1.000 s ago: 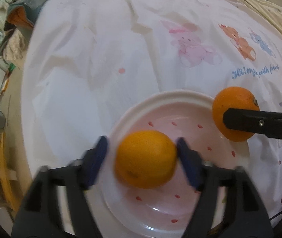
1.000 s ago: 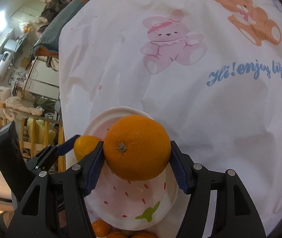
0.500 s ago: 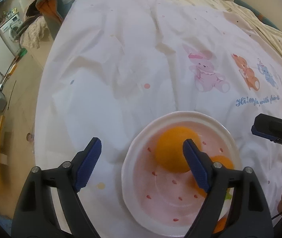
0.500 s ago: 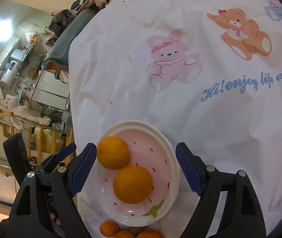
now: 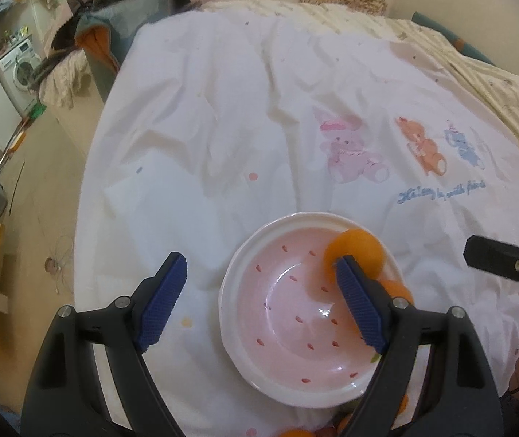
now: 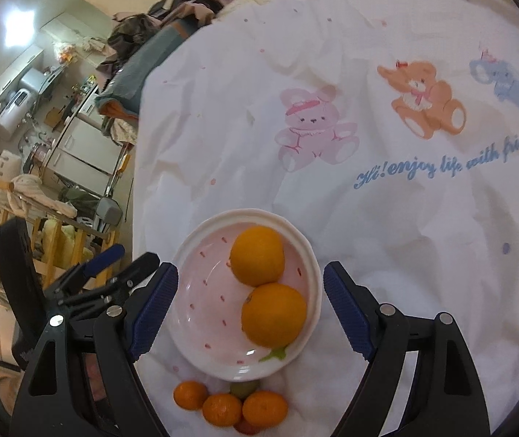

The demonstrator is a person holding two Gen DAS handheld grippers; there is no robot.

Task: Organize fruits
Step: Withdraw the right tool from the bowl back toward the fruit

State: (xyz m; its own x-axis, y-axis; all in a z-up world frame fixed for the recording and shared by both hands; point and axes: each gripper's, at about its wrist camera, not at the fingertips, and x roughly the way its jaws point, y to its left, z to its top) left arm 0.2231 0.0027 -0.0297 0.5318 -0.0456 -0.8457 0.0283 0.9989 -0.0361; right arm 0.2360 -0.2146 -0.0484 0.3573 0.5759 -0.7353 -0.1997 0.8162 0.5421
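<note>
A pink, white-rimmed dish (image 6: 201, 291) (image 5: 281, 313) with red flecks lies on the white printed sheet. Two oranges rest in it side by side: the far orange (image 6: 257, 260) (image 5: 356, 251) and the near orange (image 6: 274, 315) (image 5: 401, 291), the latter mostly hidden behind my left finger in the left wrist view. My right gripper (image 6: 250, 304) hangs open above the dish with nothing between its pads. My left gripper (image 5: 261, 300) is open too, above the dish's left side. Small tangerines (image 6: 223, 406) and a greenish fruit (image 6: 243, 388) lie on the sheet just in front of the dish.
The white sheet (image 6: 369, 218) with pink, orange and blue bear prints covers a bed; it stretches bare beyond the dish. Its left edge drops to the floor (image 5: 41, 182). A washing machine (image 5: 20, 69), clothes piles and wooden furniture (image 6: 59, 240) stand at the left.
Both grippers let go of their oranges, which now lie together in the dish. Both hands rose and drew back, so the dish looks smaller. The tangerines came into the right wrist view.
</note>
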